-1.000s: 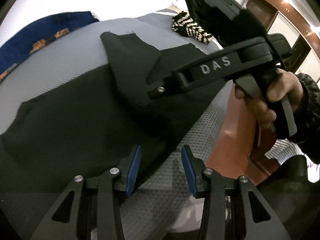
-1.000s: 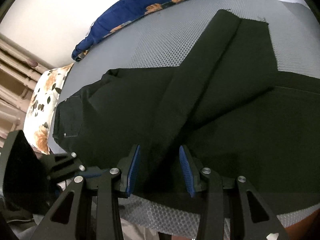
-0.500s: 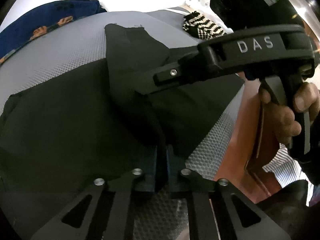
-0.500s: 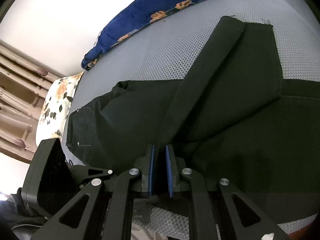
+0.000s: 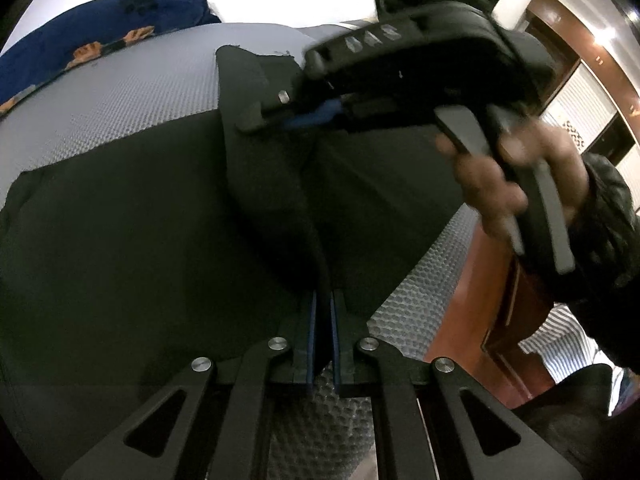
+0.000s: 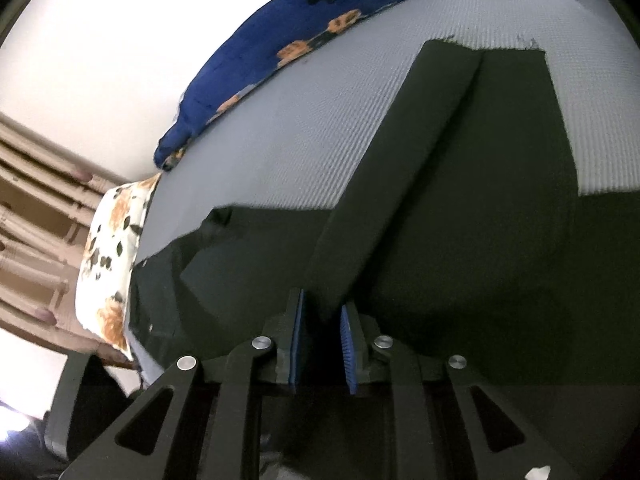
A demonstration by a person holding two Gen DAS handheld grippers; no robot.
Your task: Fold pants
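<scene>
Black pants (image 5: 120, 240) lie spread over a grey bed (image 5: 120, 100), one leg folded across the other. My left gripper (image 5: 322, 320) is shut on the pants' near edge, by the side of the mattress. In the right wrist view a raised fold of the pant leg (image 6: 400, 200) runs down between the blue pads of my right gripper (image 6: 323, 332). Its jaws are opening slightly, with the fold held between them. From the left wrist view the right gripper (image 5: 256, 120) hangs over the far leg, gripped by a person's hand (image 5: 500, 184).
A blue blanket with orange prints (image 6: 300, 40) lies at the head of the bed (image 6: 320, 120), a floral pillow (image 6: 116, 248) at its left side. Brown wooden furniture (image 5: 480, 300) and a striped cloth (image 5: 560, 340) are beside the bed's right edge.
Both grippers went from open to closed on the pants. The right one then carried its fold up and further over the bed, and its pads have parted a little.
</scene>
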